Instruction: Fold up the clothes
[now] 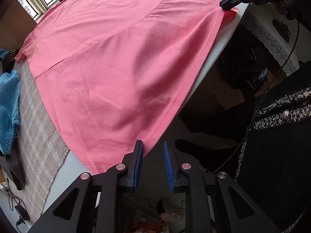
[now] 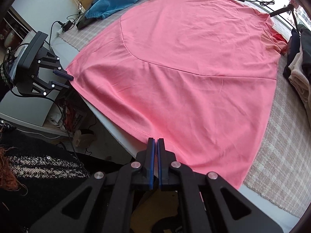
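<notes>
A white table [image 2: 114, 131] carries everything here, its bare edge showing along the near side in both wrist views. A plaid woven cloth [image 2: 281, 155] in pale grey and beige covers most of the top, stopping short of the edge. Spread flat on that cloth is a pink T-shirt [image 2: 184, 68], its stitched hem running along the table's near edge and partly overhanging the bare white strip. Beside the shirt, at the far left corner, lies a crumpled blue garment [image 2: 114, 3]. On the opposite side sits a stack of folded clothes [image 2: 299, 71], cream and dark pieces together.
</notes>
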`<state>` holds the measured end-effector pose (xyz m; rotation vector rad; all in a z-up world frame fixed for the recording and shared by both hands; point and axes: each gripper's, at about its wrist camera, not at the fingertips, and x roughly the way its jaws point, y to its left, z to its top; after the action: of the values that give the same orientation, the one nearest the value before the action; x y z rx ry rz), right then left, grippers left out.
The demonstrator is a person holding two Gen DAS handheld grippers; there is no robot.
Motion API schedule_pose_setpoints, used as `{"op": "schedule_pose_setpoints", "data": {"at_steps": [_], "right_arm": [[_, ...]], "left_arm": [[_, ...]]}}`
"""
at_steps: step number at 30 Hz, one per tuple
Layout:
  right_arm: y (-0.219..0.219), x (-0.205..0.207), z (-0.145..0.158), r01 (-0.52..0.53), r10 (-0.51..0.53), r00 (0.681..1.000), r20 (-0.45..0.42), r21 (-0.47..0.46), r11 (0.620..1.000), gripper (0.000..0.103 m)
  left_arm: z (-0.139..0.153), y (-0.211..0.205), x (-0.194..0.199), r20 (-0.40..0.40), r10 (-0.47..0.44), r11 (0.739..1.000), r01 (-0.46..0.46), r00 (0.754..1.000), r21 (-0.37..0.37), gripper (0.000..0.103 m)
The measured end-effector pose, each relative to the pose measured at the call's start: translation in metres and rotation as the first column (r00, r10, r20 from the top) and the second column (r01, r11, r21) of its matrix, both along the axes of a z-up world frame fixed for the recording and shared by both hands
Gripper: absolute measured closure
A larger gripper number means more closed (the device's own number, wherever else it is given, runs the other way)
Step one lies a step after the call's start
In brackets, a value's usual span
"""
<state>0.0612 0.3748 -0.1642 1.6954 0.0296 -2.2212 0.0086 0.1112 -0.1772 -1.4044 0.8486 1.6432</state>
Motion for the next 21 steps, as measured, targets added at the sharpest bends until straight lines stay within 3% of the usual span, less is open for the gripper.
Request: {"op": "schedule_pose_setpoints", "data": {"at_steps": [2,4,8,12,16,17,20,21], "right_arm": [[0.0,0.0,-0.001,-0.006,0.006,1.0,0.003,0.008,1.0,0.1],[0.0,-0.001,0.0,-0.006,0.006,1.0,0.003,0.011,1.0,0.1],[0.005,-0.005,0.011,0.007,-0.007,1.0,-0.02,0.003,1.0,0.1],[0.016,-0.017,0.022,0.041,-0.041,0.997,-0.061,0.012,0.999,0.1],[0.032,-0.037,0.017,0.105,-0.101,0.992,-0.072,0.043,0.994,0.1],[0.034,-0.04,0.014,0.104,-0.1,0.993,-0.069,0.053,0.993,0.1],[0.021,-0.037,0.009,0.016,-0.015,0.999,-0.03,0.033,0.999,0.097],[0.014,-0.033,0.007,-0.023,0.024,1.0,-0.014,0.023,0.999,0.092]], "left_arm": [[0.001,-0.007,-0.012,0.059,0.053,0.998,-0.054,0.997,0.016,0.103],[0.003,-0.014,-0.023,0.098,0.095,0.995,-0.098,0.991,0.026,0.103],[0.025,-0.023,-0.039,0.098,0.127,0.989,-0.133,0.987,0.058,0.103],[0.046,-0.036,-0.07,0.039,0.184,0.978,-0.187,0.982,0.088,0.103],[0.048,-0.034,-0.075,0.073,0.15,0.982,-0.157,0.986,0.102,0.103],[0.045,-0.033,-0.069,0.082,0.119,0.988,-0.126,0.99,0.092,0.1],[0.033,-0.032,-0.051,0.092,0.07,0.996,-0.075,0.993,0.044,0.073],[0.03,-0.03,-0.043,0.102,0.065,0.997,-0.069,0.993,0.033,0.07]]}}
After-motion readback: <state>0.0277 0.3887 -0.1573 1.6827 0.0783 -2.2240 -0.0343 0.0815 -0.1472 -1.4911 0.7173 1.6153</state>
